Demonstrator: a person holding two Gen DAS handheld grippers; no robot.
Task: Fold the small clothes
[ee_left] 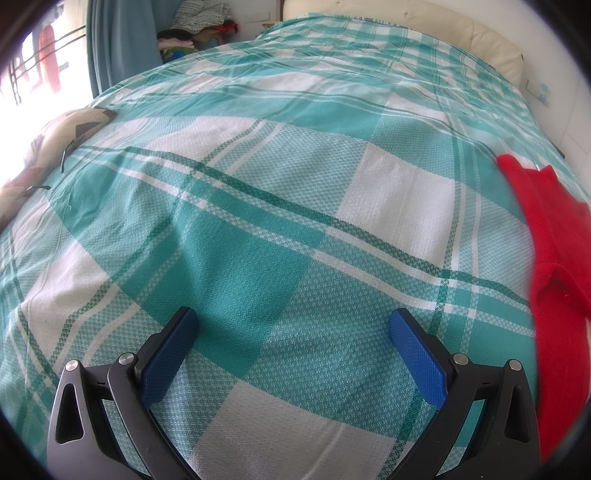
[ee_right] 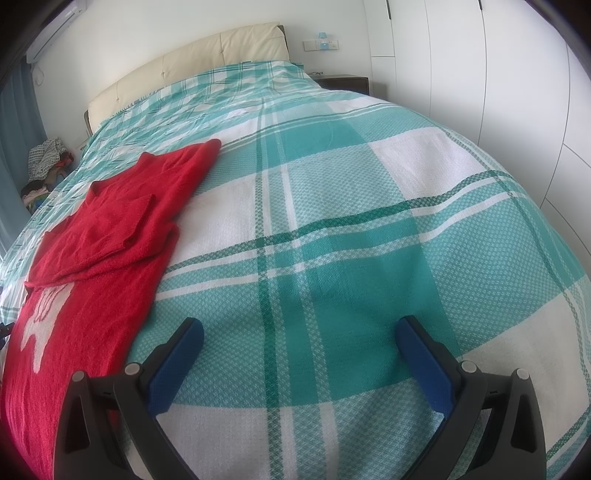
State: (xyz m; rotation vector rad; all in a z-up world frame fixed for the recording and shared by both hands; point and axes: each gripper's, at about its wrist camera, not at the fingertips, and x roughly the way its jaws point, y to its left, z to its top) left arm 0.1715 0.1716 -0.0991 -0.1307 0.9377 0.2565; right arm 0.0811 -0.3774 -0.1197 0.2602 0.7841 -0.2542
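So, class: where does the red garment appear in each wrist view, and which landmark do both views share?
Left wrist view: red garment runs down the far right edge, partly cut off.
Right wrist view: red garment lies at the left, sleeves folded in, white motif showing.
Shared landmark: the cream headboard.

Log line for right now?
left gripper: open, empty | right gripper: open, empty | red sweater: on bedspread, sleeves folded in, between grippers

Probably home bedroom: bed (ee_right: 332, 206), headboard (ee_right: 192, 62), wardrobe (ee_right: 480, 74).
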